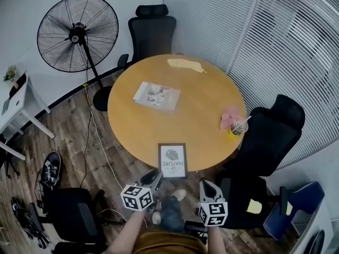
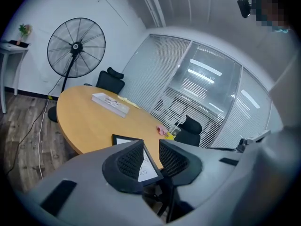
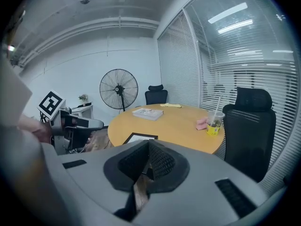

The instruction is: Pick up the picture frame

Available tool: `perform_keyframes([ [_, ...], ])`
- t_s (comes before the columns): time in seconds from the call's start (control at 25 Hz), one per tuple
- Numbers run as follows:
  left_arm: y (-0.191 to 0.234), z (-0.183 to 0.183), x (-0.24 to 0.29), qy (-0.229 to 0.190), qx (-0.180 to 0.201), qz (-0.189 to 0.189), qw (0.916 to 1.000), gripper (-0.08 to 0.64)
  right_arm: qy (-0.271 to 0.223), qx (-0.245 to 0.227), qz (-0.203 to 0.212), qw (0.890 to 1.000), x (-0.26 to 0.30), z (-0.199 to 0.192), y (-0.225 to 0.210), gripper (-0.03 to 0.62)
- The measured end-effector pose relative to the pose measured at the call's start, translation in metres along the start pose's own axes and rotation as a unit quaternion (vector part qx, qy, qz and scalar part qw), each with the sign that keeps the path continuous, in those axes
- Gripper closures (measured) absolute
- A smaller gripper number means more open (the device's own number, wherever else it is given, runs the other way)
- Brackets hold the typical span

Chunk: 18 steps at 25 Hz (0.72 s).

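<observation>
Lying at the near edge: black-rimmed rectangular picture frame, flat on the round tan wooden table, its near end poking just past the rim.
Writing: a white print with a grey leaf above the words "OF NATURE".
Left claw: left gripper has its jaws a narrow way apart with nothing gripped. It is just beside the frame's near left corner, and the frame shows through the gap.
Right claw: right gripper has its jaws closed tip to tip and is empty, off the table at the frame's right.
Elsewhere on the table: wrapped flat booklet, pink cloth, clear plastic cup with a straw.
</observation>
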State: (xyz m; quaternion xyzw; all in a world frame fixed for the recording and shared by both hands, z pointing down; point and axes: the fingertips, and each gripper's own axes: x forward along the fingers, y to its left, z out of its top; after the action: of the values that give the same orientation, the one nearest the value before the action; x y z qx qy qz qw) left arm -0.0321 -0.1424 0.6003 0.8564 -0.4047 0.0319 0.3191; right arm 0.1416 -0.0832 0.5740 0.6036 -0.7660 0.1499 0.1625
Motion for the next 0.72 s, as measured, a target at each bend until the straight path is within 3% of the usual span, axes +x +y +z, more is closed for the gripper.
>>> perform_keyframes([
  [0.72, 0.054, -0.060, 0.026, 0.067, -0.079, 0.057, 0.9930, 0.416, 0.061, 0.004, 0.042, 0.997, 0.050, -0.033, -0.002, 0.579],
])
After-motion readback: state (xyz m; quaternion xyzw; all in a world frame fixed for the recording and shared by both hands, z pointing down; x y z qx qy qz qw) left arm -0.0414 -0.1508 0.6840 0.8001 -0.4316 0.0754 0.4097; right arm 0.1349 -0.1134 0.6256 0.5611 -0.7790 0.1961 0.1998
